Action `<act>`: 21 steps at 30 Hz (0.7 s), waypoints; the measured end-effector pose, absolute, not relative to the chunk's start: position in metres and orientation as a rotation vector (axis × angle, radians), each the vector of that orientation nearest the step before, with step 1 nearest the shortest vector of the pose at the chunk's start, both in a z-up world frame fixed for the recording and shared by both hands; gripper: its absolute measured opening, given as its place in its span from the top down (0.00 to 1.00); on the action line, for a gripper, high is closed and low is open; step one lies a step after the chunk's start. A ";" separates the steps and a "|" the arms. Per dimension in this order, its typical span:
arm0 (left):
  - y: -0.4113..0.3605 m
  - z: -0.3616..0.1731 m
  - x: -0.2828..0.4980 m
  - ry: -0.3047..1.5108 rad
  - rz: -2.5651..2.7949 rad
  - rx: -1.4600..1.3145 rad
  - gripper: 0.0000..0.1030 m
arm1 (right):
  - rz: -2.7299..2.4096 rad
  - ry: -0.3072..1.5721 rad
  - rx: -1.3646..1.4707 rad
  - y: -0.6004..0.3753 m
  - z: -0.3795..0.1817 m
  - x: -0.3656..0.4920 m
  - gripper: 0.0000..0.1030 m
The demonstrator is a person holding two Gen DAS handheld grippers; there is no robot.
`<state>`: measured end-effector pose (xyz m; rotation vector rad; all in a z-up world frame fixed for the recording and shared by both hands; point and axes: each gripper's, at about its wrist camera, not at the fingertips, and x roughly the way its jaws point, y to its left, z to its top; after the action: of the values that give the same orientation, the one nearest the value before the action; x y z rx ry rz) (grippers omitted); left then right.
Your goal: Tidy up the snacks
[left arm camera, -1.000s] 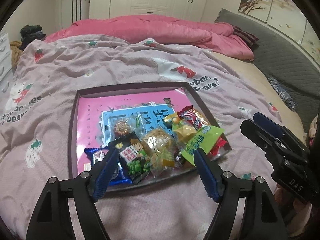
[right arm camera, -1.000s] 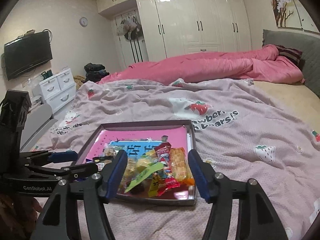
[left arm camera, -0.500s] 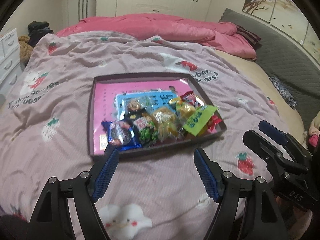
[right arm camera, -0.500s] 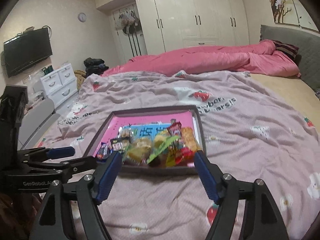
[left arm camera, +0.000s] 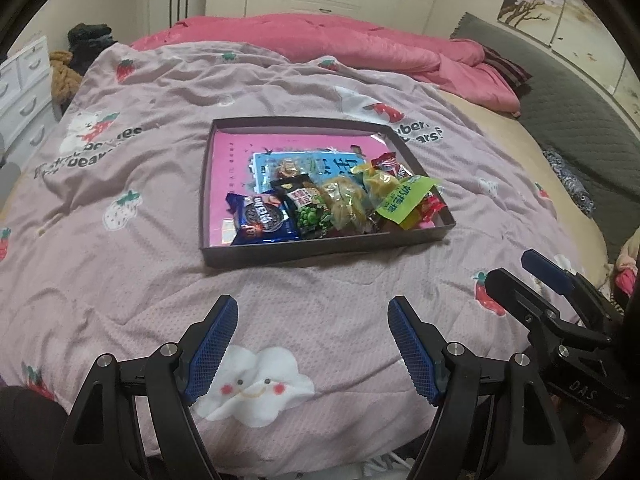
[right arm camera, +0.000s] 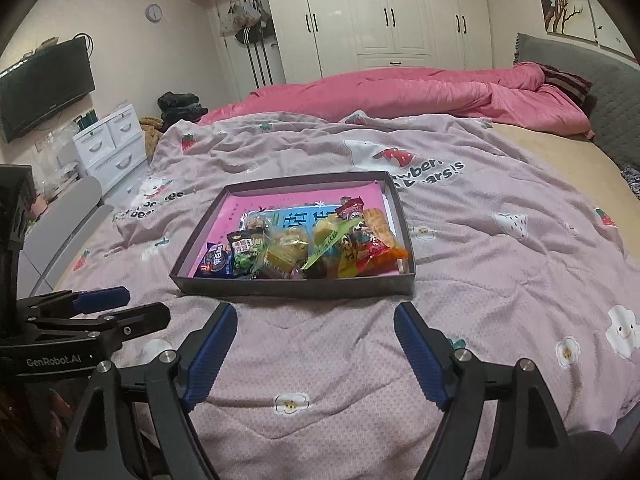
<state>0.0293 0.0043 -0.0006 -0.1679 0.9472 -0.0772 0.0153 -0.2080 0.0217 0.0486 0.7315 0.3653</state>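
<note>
A shallow dark tray (left arm camera: 320, 250) lies on the pink strawberry bedspread, with a pink sheet as its floor. Snacks crowd its near half: a blue cookie pack (left arm camera: 262, 218), a green pea pack (left arm camera: 310, 210), a clear pastry bag (left arm camera: 348, 204) and a lime packet (left arm camera: 404, 200). My left gripper (left arm camera: 312, 308) is open and empty, short of the tray's front wall. In the right wrist view the tray (right arm camera: 292, 286) sits just beyond my right gripper (right arm camera: 315, 314), whose jaws are opening with nothing between them. The two grippers stand side by side, each seeing the other, left (right arm camera: 144, 304) and right (left arm camera: 510, 270).
A bunched pink duvet (right arm camera: 400, 92) lies across the far side of the bed. A grey padded headboard (right arm camera: 616, 92) runs along the right. White drawers (right arm camera: 108, 148) and a wall TV (right arm camera: 44, 84) stand at the left, wardrobes (right arm camera: 384, 20) at the back.
Both grippers have drawn back from the tray, which now lies farther off with bare bedspread between. The right jaws stand wider than before. Nothing was picked up.
</note>
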 end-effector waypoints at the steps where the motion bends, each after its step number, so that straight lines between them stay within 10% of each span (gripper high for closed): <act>1: 0.004 0.000 0.028 0.944 -0.076 -0.165 0.24 | 0.365 0.729 0.045 -0.208 0.022 0.015 0.22; 21: 0.004 0.004 0.018 0.924 -0.072 -0.152 0.23 | 0.364 0.739 0.038 -0.207 0.016 0.017 0.17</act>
<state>0.0178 0.0038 0.0036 -0.1518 0.9237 -0.0716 0.0172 -0.2072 0.0159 0.0378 0.7393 0.3642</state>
